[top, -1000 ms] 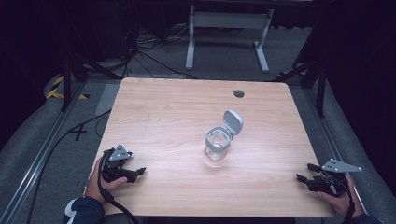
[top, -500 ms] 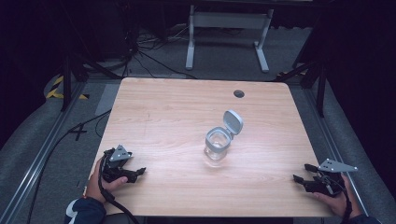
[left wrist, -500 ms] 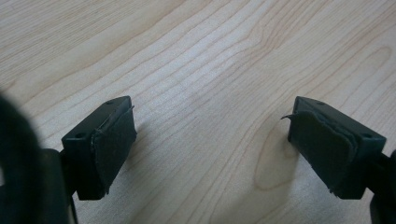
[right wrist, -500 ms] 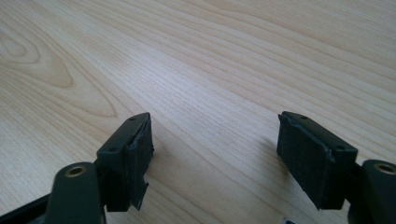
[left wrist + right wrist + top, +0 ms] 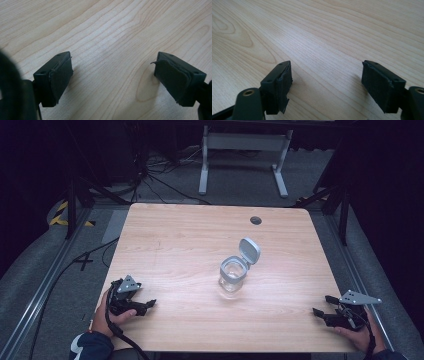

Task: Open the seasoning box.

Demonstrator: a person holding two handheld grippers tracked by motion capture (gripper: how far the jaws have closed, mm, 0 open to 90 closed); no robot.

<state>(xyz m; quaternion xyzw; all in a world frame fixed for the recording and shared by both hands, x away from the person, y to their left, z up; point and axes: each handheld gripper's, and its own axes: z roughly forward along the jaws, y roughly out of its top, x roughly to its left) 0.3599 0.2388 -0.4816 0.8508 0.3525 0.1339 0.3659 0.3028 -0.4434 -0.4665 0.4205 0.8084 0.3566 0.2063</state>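
At the near corners of the table (image 5: 200, 230), the left gripper (image 5: 145, 306) and the right gripper (image 5: 320, 306), whose jaws have just been opening, are rested wide and empty, well apart from the lidded jar (image 5: 233, 276) left mid-table, seemingly for reach from either side.

Lighting's pretty uneven from up high: the table (image 5: 200, 245) is lit evenly from overhead and the wood looks bright, but everything around it drops off into near black, and the whole shot is kind of soft and low-res. My two gripper views are way brighter, with a pale sheen across the wood grain and soft shadows under my jaws. The near edges blur out, especially that dark blob at the lower left of my left gripper view.
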